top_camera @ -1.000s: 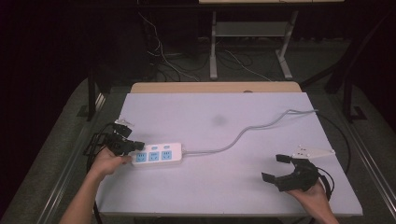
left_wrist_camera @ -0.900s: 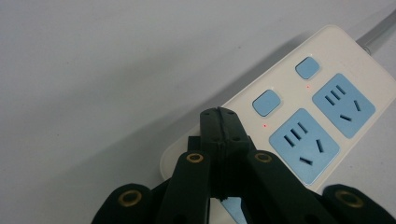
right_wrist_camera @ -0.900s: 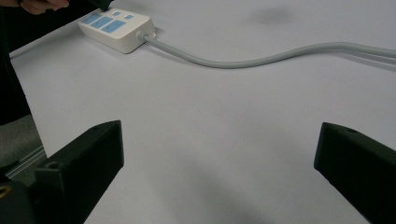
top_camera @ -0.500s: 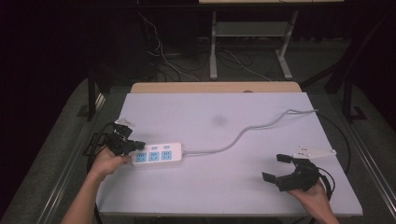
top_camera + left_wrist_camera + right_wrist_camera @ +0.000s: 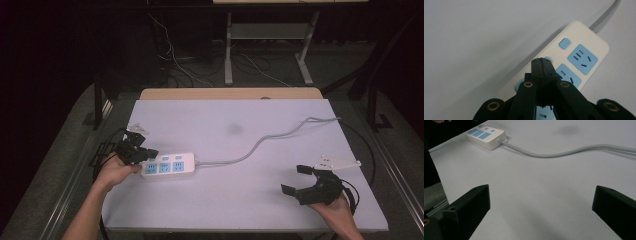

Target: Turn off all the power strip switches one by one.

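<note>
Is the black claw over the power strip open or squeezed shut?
Shut. In the left gripper view, the left gripper has its two jaws pressed flat together with nothing between them, tips over the power strip buttons.

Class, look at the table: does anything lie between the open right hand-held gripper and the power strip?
Only the strip's own grey cable crosses that stretch. Otherwise the white tabletop is bare between the right hand-held gripper and the power strip.

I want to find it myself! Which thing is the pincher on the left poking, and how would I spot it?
Find the big white table, then its left side. There lies a white power strip under the shut left gripper. It alone has blue sockets and a grey cord.
</note>
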